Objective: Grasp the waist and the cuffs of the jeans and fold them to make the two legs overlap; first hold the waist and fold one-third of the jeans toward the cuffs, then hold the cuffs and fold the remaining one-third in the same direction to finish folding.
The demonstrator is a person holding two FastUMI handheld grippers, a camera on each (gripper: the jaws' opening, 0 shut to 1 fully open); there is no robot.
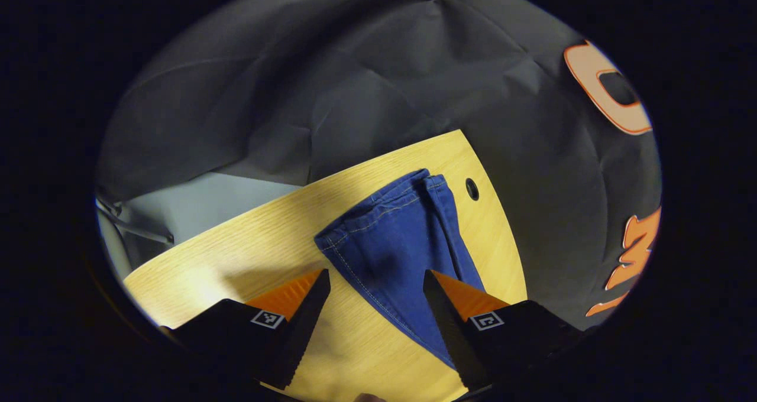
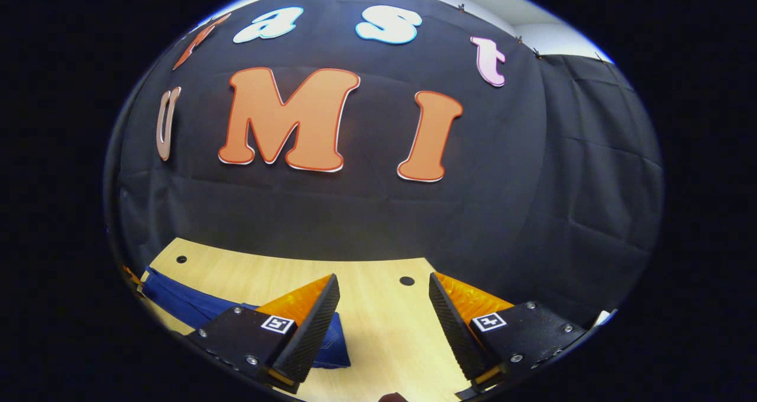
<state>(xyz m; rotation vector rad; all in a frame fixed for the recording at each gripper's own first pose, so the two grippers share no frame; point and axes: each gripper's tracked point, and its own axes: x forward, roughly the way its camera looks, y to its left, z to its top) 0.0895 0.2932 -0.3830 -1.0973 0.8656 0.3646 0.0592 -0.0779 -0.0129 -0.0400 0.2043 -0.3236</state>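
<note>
A: left gripper (image 1: 375,284)?
B: Fingers spread, empty, above the bench (image 1: 236,254). Jeans (image 1: 396,242) lie flat just past the tips, running under the right finger.
A: right gripper (image 2: 384,292)?
B: Fingers apart, nothing held. Jeans (image 2: 189,307) behind its left finger.

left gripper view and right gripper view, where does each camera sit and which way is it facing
Left gripper view: rides on the left hand-held gripper, looking down along its open fingers at the jeans on the wooden table.
Right gripper view: rides on the right hand-held gripper, held low and facing the booth wall across the table, fingers open, jeans at lower left.
Shared: the jeans, the table and the wall.
</note>
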